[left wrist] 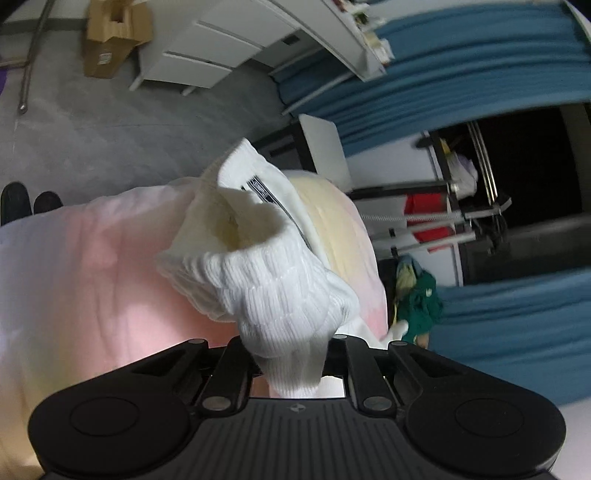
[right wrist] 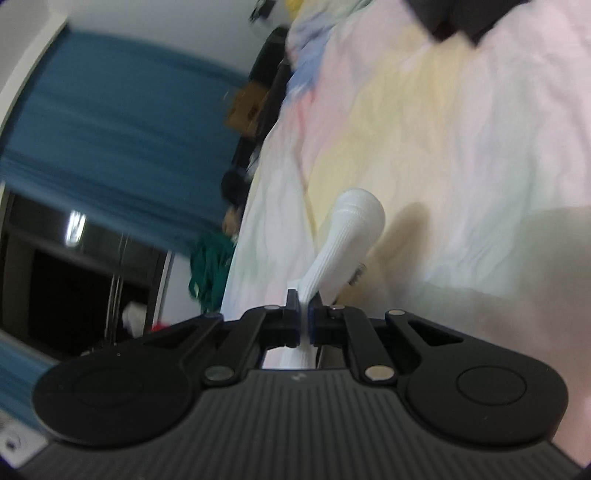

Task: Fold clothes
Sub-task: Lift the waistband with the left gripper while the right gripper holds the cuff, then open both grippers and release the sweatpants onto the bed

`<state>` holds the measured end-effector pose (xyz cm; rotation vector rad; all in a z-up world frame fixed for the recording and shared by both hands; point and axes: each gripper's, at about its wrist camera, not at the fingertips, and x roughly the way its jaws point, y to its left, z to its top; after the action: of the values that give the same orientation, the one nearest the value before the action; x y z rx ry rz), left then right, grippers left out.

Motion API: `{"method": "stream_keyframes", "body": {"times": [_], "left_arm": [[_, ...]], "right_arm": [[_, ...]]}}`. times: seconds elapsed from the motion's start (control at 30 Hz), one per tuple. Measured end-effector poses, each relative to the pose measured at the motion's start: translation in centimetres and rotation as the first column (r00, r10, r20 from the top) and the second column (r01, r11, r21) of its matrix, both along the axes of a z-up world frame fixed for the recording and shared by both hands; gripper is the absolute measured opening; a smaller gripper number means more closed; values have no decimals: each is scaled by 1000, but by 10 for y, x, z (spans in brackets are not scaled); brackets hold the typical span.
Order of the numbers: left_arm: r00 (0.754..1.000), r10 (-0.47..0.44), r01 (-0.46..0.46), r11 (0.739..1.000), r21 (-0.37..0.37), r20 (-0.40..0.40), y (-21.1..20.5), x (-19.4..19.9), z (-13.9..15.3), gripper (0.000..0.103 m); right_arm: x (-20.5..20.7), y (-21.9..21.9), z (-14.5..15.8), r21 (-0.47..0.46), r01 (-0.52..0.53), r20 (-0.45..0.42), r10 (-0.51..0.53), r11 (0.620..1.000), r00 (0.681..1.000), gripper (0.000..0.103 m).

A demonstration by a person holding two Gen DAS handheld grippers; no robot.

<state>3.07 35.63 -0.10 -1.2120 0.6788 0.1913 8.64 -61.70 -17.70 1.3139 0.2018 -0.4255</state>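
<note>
While a white ribbed sock (left wrist: 273,288) is held up over a bed, its open cuff end is seen bunched in the left gripper (left wrist: 291,354), whose fingers are parted only by the thick wad of knit pinched between them. The cuff gapes wide toward the camera, showing a pale yellowish inside and a dark printed band along one edge. Behind it lies a pastel bedsheet (left wrist: 74,266) in pink, yellow and white. A cardboard box (left wrist: 110,33) and a white drawer unit (left wrist: 207,51) are seen on the grey floor beyond, with blue curtains (left wrist: 480,85) at the right.

In the right view, the toe end of the sock (right wrist: 347,243) is clamped in the right gripper (right wrist: 303,317), its fingers nearly closed on a thin strip of fabric. The rounded toe juts up and away over the sheet (right wrist: 461,184). The picture is blurred, so it is uncertain whether the toe touches the sheet or hangs just above it.

Both grippers are held tilted, each aimed along the bed from an opposite end of the sock. A slip is judged most likely at the right, where little fabric is gripped; a sharp pull apart could free the toe. The loose cuff could also fold crookedly if laid down unflattened.
</note>
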Motion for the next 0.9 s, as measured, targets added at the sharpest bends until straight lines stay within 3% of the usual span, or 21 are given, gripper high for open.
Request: {"method": "stream_keyframes", "body": {"times": [0.13, 0.3, 0.4, 0.57, 0.63, 0.67, 0.73, 0.77, 0.8, 0.9], "left_arm": [[997, -29, 29, 1000, -10, -71, -2, -23, -16, 13], [980, -22, 9, 998, -67, -198, 5, -54, -76, 15], [976, -31, 14, 997, -79, -217, 7, -52, -90, 19], [965, -86, 88, 996, -3, -246, 6, -47, -80, 40], [963, -100, 112, 993, 33, -250, 6, -50, -74, 62], [960, -103, 127, 989, 78, -259, 5, -53, -69, 68], [958, -98, 153, 969, 194, -269, 0, -59, -53, 82], [960, -97, 164, 955, 248, -261, -4, -63, -45, 82], [962, -98, 174, 939, 296, -253, -9, -67, -36, 83], [964, -113, 204, 894, 400, -240, -29, -74, -15, 88]], "right_arm": [[-16, -8, -14, 66, 74, -98, -67, 995, 993, 7], [-34, -13, -37, 153, 136, -230, -99, 979, 968, 7], [-26, -11, -36, 120, 119, -269, -83, 986, 959, 7], [-13, -6, -22, 60, 45, -298, -25, 997, 954, 10], [-8, -2, -15, 28, 1, -303, 8, 1000, 953, 13], [-4, 0, -9, -4, -28, -314, 26, 1000, 949, 18], [2, 8, 5, -94, -64, -327, 30, 993, 945, 41], [3, 14, 13, -138, -75, -325, 26, 988, 945, 59], [4, 20, 21, -183, -85, -323, 22, 980, 946, 67], [7, 38, 44, -306, -105, -310, 5, 946, 951, 70]]}}
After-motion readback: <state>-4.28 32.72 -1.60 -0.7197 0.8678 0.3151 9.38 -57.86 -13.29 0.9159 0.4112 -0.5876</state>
